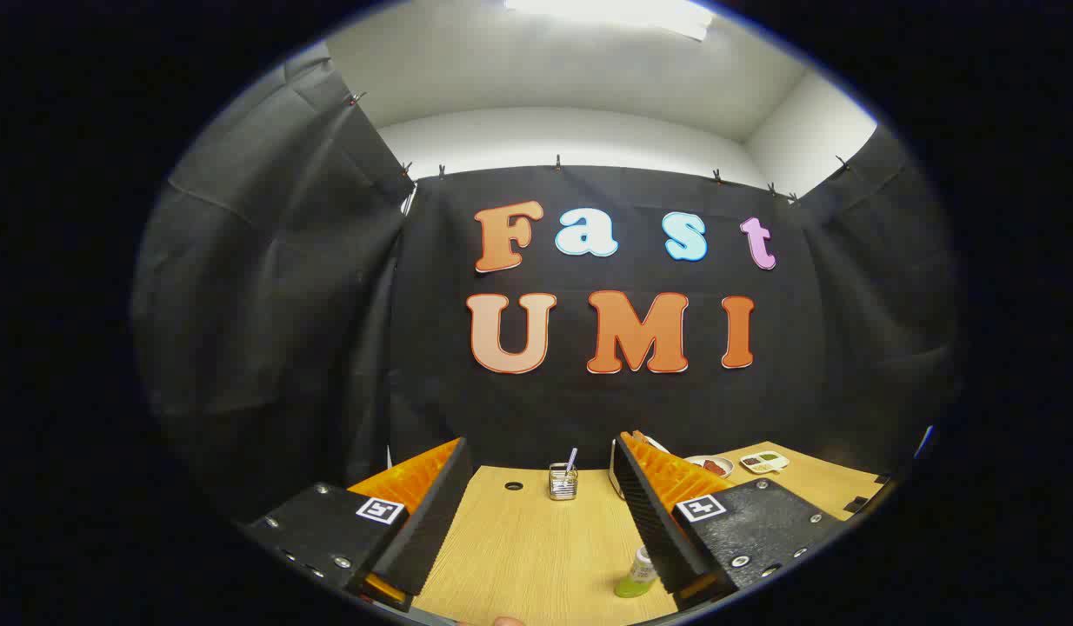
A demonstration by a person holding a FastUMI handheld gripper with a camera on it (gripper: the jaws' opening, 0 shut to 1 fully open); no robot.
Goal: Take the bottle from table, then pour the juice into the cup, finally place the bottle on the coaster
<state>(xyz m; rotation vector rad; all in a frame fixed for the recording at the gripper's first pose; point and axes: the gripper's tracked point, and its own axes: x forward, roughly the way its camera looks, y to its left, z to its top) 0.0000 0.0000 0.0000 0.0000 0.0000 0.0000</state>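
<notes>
Clearly parted, the gripper: fingers spread wide over the pale wood-grain table, gripping nothing, bare tabletop between them. Held high and level, aimed more at the black cloth wall than down at the work.

Small clear plastic bottle of green juice, pale-capped, upright on that table, tucked low against the inner face of the right finger and partly hidden behind it; touching or just apart, cannot tell. Much nearer than the clear glass tumbler holding a straw or spoon, far beyond the bottle toward the wall, roughly midway between the fingers. Further out, beyond the bottle and right of the tumbler: a small round white dish with something red and a white divided tray of dark and green bits. Coaster not made out with any certainty. A dark round hole in the tabletop, left of the tumbler.

Likely trouble, judged from this pose:
- Bottle off-centre, hard by the right finger; closing now would likely shove it sideways or tip it rather than clamp it.
- Dropping straight down risks landing the right finger on the cap.
- Light, narrow, smooth plastic; a grip on the cap or high on the neck could let it slip or swing when tilted for pouring.
- Need to shift right and lower before closing.
</notes>
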